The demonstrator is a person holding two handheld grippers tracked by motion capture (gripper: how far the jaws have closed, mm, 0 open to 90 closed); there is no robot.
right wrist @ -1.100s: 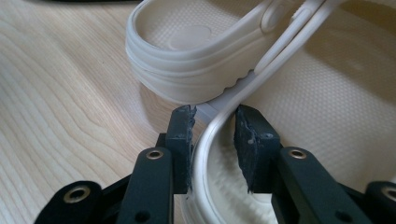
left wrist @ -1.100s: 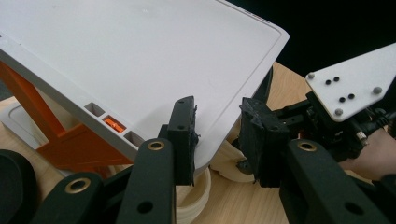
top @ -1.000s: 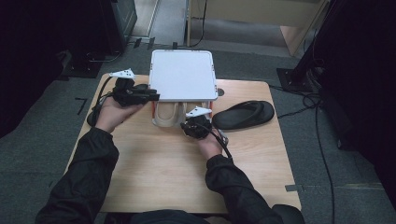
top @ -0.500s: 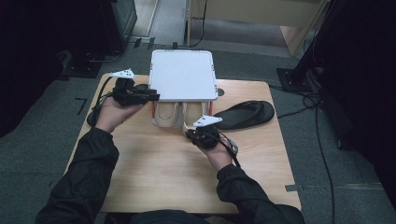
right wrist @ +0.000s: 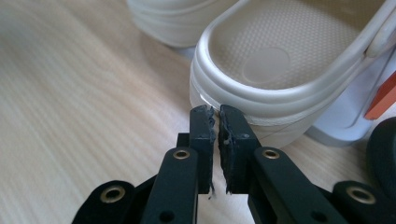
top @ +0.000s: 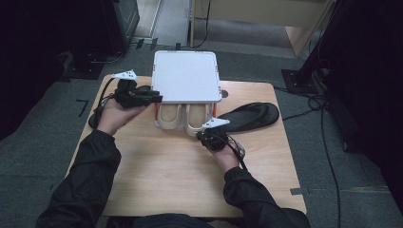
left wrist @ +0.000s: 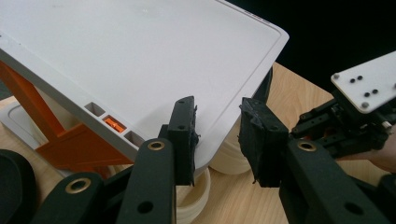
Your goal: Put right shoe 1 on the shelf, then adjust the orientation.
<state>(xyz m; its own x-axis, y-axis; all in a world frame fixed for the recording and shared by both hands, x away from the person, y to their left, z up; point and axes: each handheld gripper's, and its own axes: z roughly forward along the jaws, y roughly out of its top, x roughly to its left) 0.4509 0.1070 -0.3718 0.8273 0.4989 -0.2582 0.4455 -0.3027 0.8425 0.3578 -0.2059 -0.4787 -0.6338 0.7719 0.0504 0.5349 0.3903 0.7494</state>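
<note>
The right gripper (right wrist: 215, 114), fingers pressed together on nothing, sits just before the cream clog (right wrist: 289, 70), whose footbed is dimpled and rim ribbed. Beyond, the clog's toe lies under the white lid (top: 186, 76), whose corner sits between the left gripper (left wrist: 217, 133)'s spread fingers.

Matt rubbery clogs (right wrist: 280, 70), wood-grain table (right wrist: 84, 93)
</note>
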